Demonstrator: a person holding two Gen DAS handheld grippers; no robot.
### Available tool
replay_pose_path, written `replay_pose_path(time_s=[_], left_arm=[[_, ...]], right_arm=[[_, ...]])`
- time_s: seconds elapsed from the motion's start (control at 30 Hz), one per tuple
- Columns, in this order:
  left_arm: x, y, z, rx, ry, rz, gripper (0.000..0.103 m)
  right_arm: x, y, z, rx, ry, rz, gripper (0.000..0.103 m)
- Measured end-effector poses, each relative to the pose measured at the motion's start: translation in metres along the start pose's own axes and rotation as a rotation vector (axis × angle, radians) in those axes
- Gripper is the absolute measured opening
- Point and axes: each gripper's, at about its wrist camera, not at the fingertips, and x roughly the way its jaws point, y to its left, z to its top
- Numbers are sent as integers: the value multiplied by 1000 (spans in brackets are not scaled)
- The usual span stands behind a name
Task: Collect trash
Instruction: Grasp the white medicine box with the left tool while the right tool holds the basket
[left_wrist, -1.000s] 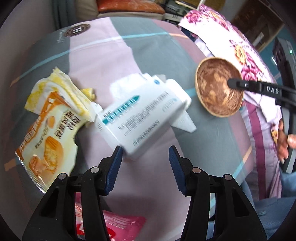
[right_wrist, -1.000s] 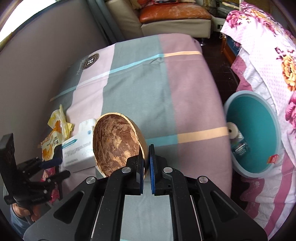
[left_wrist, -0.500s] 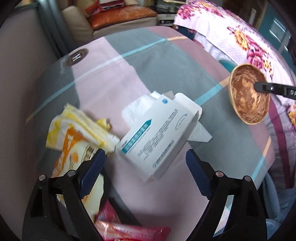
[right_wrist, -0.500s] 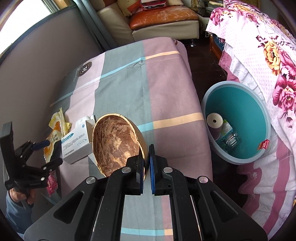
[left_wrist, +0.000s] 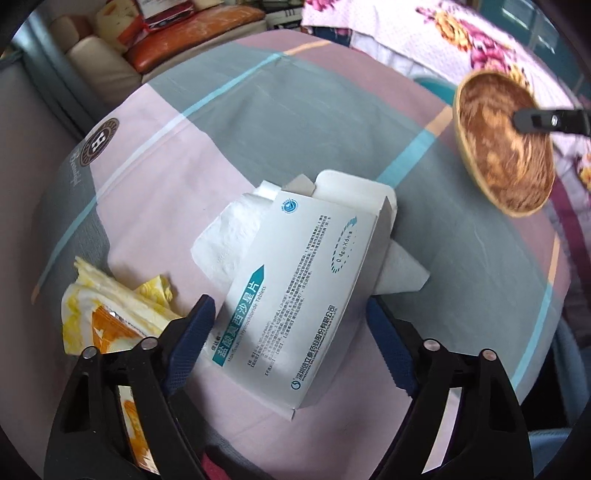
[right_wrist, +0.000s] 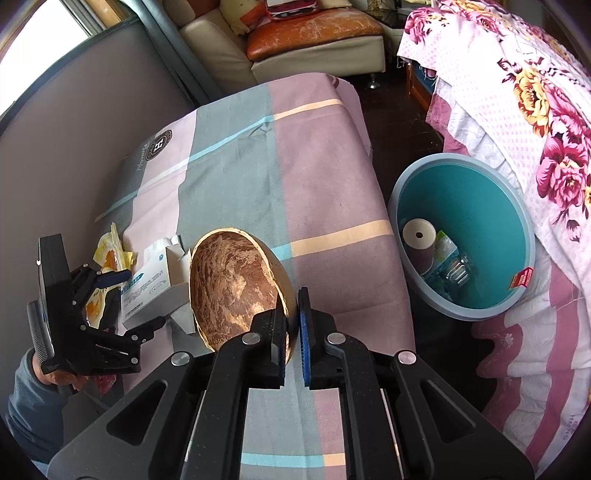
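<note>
Right gripper (right_wrist: 291, 325) pinches a coconut shell (right_wrist: 236, 288) by its rim, apparently bound for the teal bin (right_wrist: 517, 295), while left gripper (left_wrist: 288, 325), spread wide, straddles a medicine box (left_wrist: 306, 291).

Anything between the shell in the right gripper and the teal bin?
Nothing visible. The right gripper holds the coconut shell above the striped cloth; the teal bin stands open on the floor to its right, past the table edge.
</note>
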Motion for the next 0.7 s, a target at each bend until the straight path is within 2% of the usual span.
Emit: replay_pose_path(time_s=[0.07, 0.17, 0.3, 0.33, 0.37, 0.4, 0.47, 0.5, 0.57, 0.63, 0.7], left_arm=[[-9, 5, -2, -59, -21, -13, 73], [-21, 11, -5, -150, -39, -11, 71], [-38, 8, -4, -216, -73, -33, 70], [-44, 5, -1, -222, -91, -47, 63], [-48, 2, 0, -227, -93, -58, 25], [-50, 1, 4, -243, -84, -77, 22], [-51, -5, 12, -238, -91, -74, 22], [-48, -8, 15, -231, -82, -58, 22], [-35, -8, 16, -243, -43, -72, 22], [-30, -11, 13, -225, -37, -55, 25], [-30, -13, 11, -198, -35, -34, 39]], right_arm=[[1, 1, 0, 2, -3, 4, 6], [-2, -2, 1, 9, -17, 18, 6], [-6, -6, 2, 16, -34, 29, 6], [-8, -8, 2, 21, -41, 31, 6], [-9, -10, 3, 25, -47, 33, 6], [-11, -12, 4, 31, -54, 35, 6], [-16, -19, 6, 47, -70, 39, 6], [-17, -22, 6, 53, -75, 38, 6], [-19, -27, 5, 57, -77, 35, 6], [-19, -31, 4, 58, -69, 38, 6], [-19, -35, 3, 58, -60, 37, 6]])
